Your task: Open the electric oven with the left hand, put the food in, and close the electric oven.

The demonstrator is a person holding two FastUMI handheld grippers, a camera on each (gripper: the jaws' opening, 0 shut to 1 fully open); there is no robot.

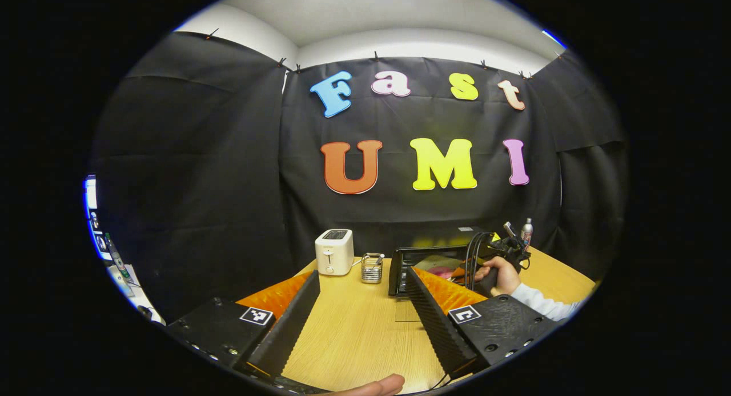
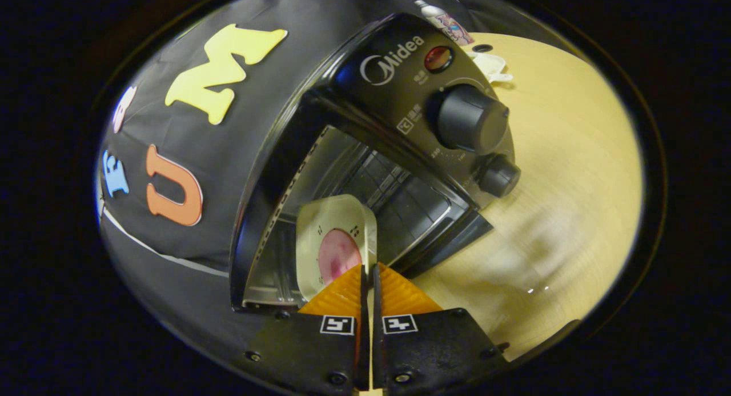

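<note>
The black electric oven (image 2: 400,70) stands open, its glass door (image 2: 531,253) folded down flat onto the wooden table. My right gripper (image 2: 368,270) is shut on the rim of a pale plate (image 2: 337,222) carrying a round pink piece of food (image 2: 337,253). The plate sits tilted in the oven's mouth, in front of the wire rack (image 2: 400,196). In the left gripper view, the oven (image 1: 434,258) is at the back right, with the right gripper (image 1: 508,247) and its hand at the opening. My left gripper (image 1: 361,282) hangs open over the table, well back from the oven.
A white toaster (image 1: 334,251) and a small metal rack (image 1: 372,267) stand left of the oven. A bottle (image 1: 526,230) is behind it. Two control knobs (image 2: 471,119) stick out of the oven's panel. A fingertip (image 1: 377,386) shows at the bottom edge.
</note>
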